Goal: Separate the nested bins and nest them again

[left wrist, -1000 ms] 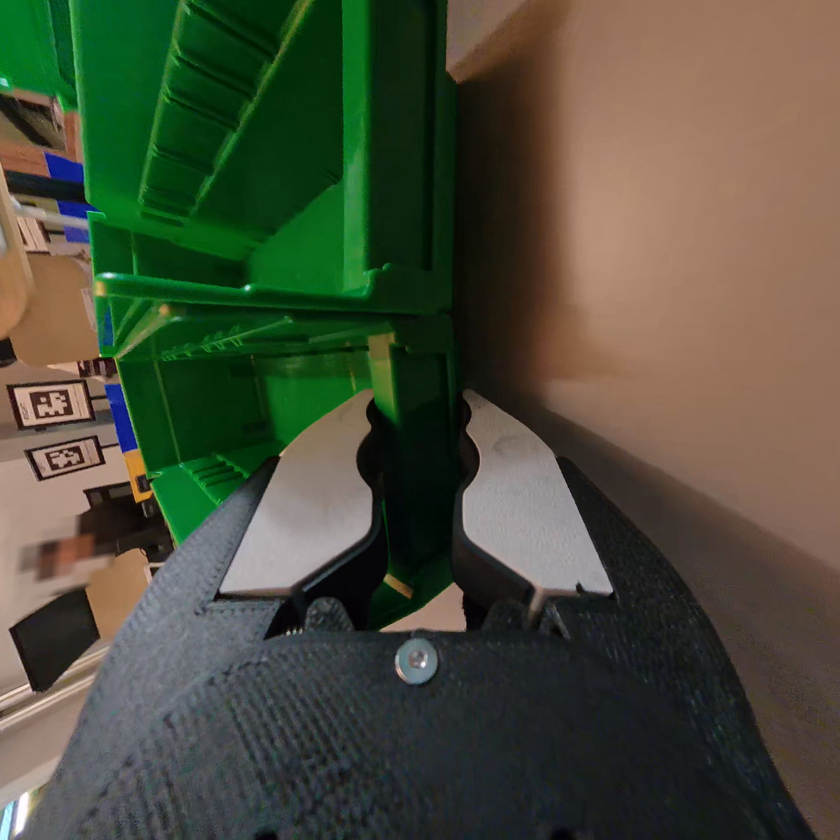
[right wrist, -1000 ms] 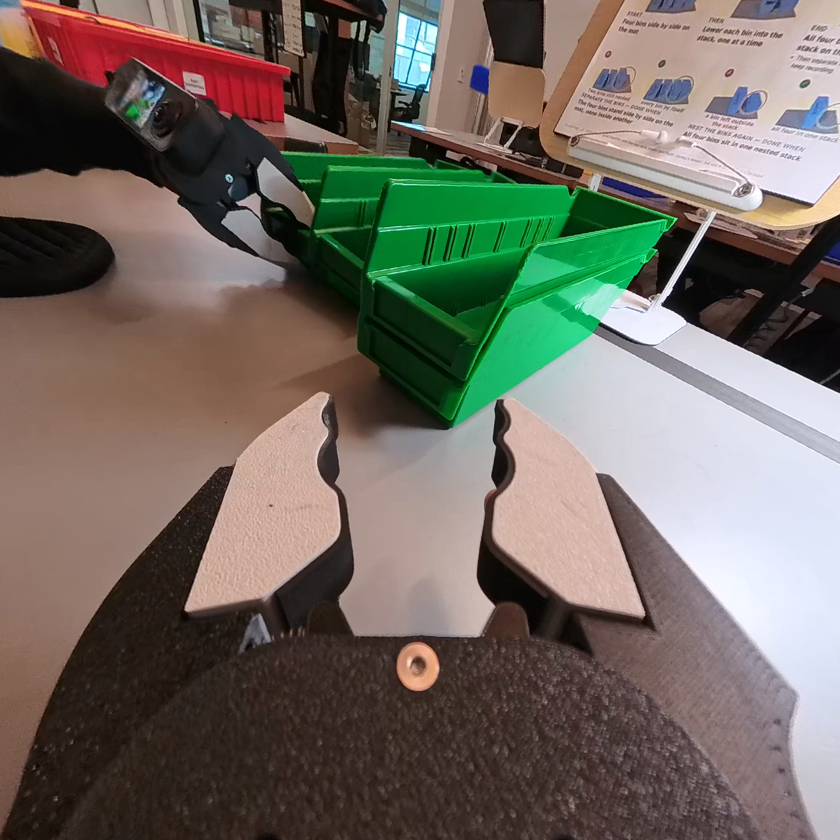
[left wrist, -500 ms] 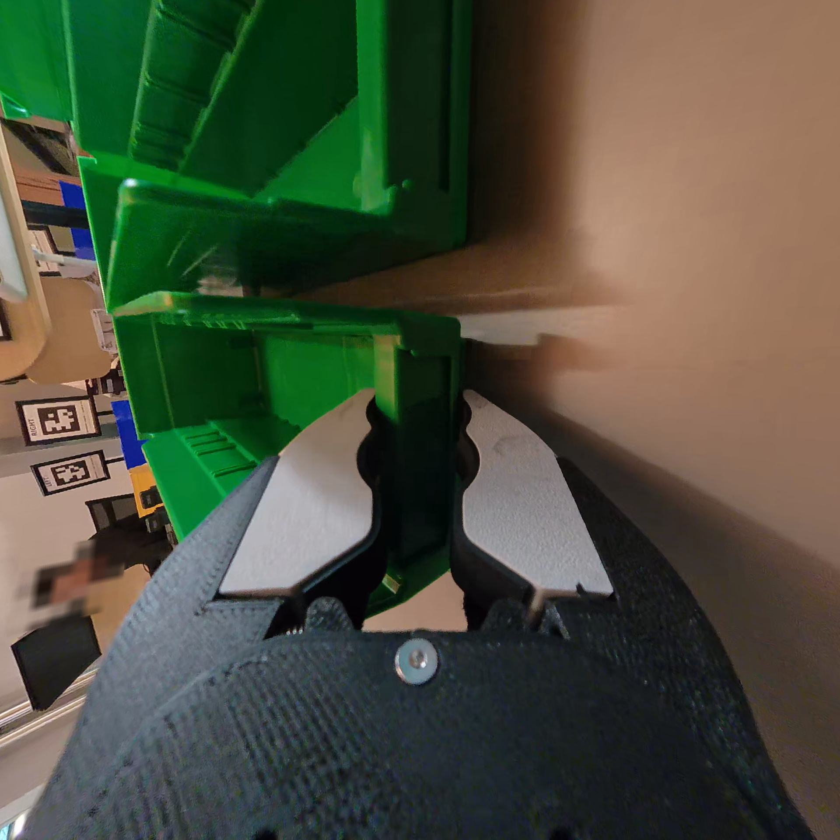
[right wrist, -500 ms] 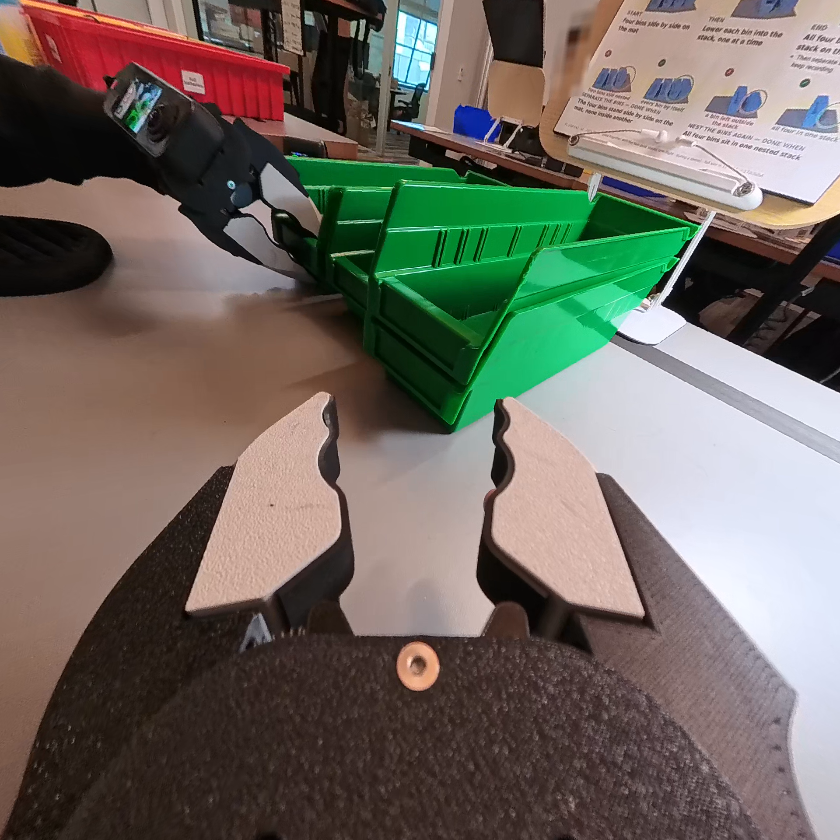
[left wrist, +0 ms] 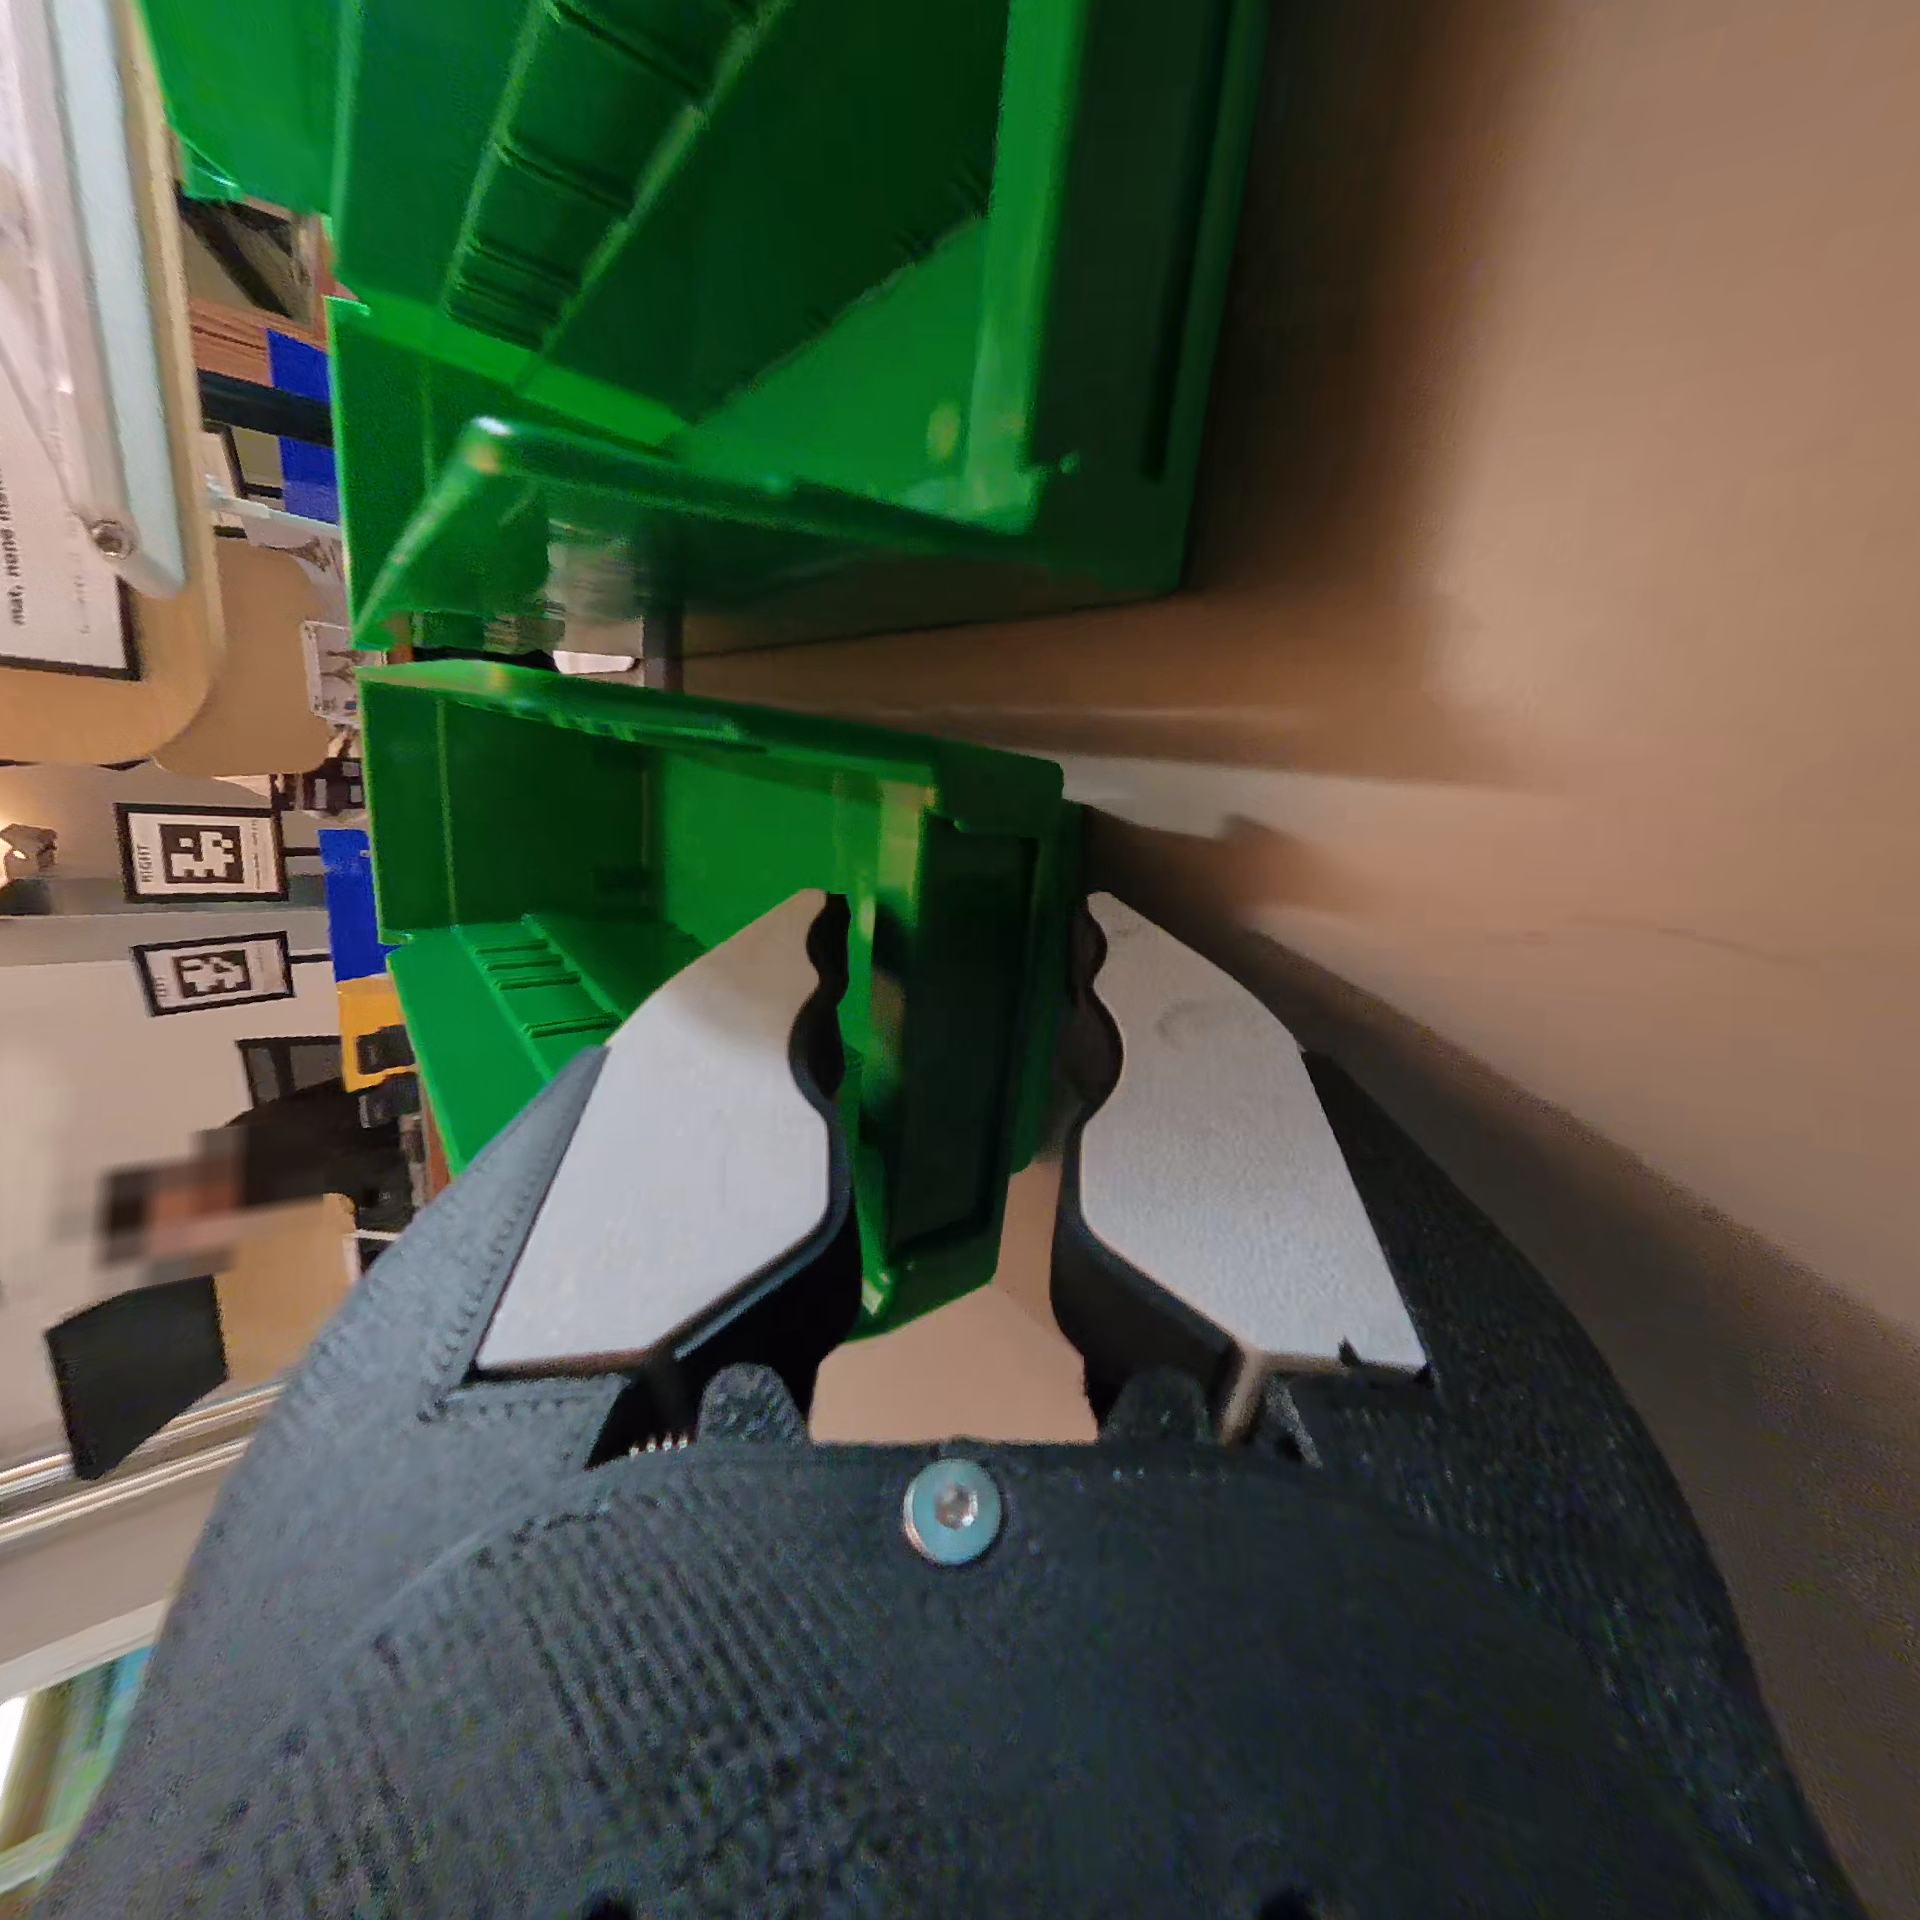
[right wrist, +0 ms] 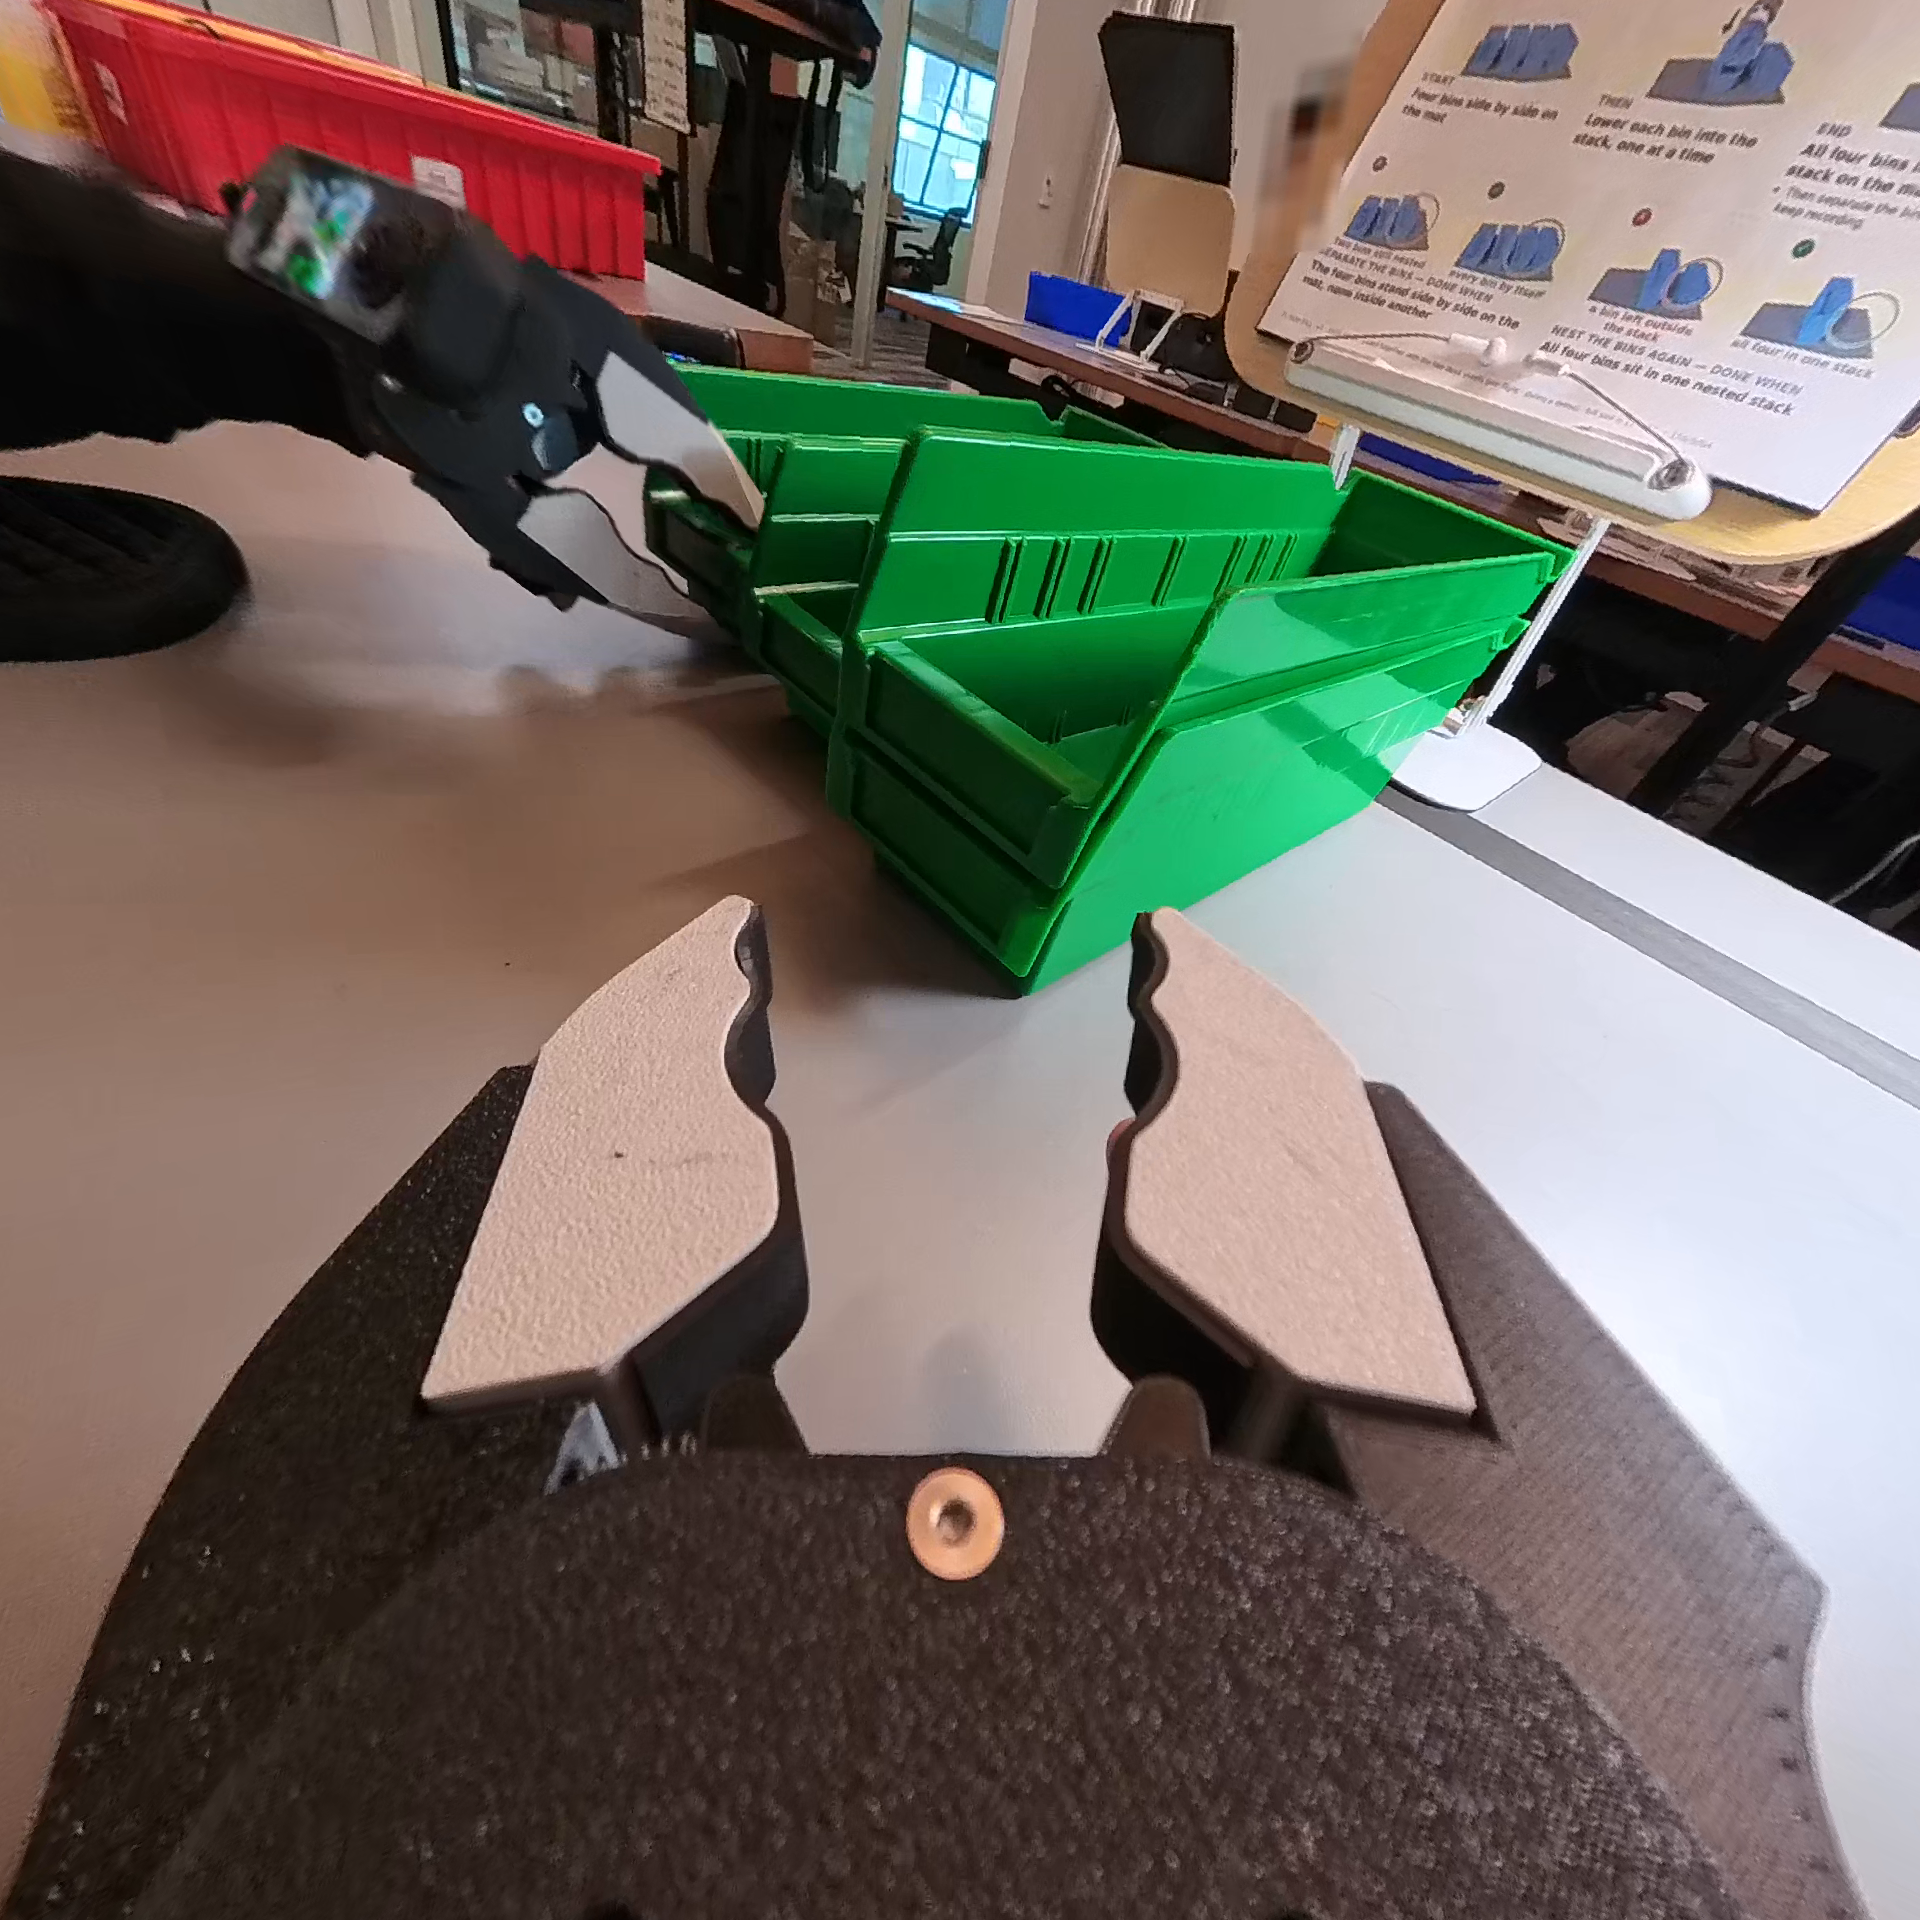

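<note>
Several green bins stand on the grey table point(right wrist: 312, 883). My left gripper point(left wrist: 956, 914) is turned on its side and shut on the front wall of one green bin point(left wrist: 582, 831), which lies apart from the neighbouring bins point(left wrist: 831, 312). The right wrist view shows this gripper point(right wrist: 717, 566) at the far left end of the row, on the farthest bin point(right wrist: 883, 400). Nearest to me, one bin point(right wrist: 1091, 499) sits tilted inside a lower bin point(right wrist: 1195, 821). My right gripper point(right wrist: 951, 997) is open and empty, low over the table just short of that stack.
An instruction board on a white stand point(right wrist: 1610, 260) rises behind the bins at the right. A red crate point(right wrist: 364, 135) stands on a far table at the back left. A black round pad point(right wrist: 94, 571) lies at the left. A grey seam point(right wrist: 1662, 935) crosses the table at the right. The grippers' ends are close to 30 centimeters from one another.
The bin in my left gripper has drawn away from the neighbouring bins, and a strip of bare table now shows between them. My right gripper has barely moved.
</note>
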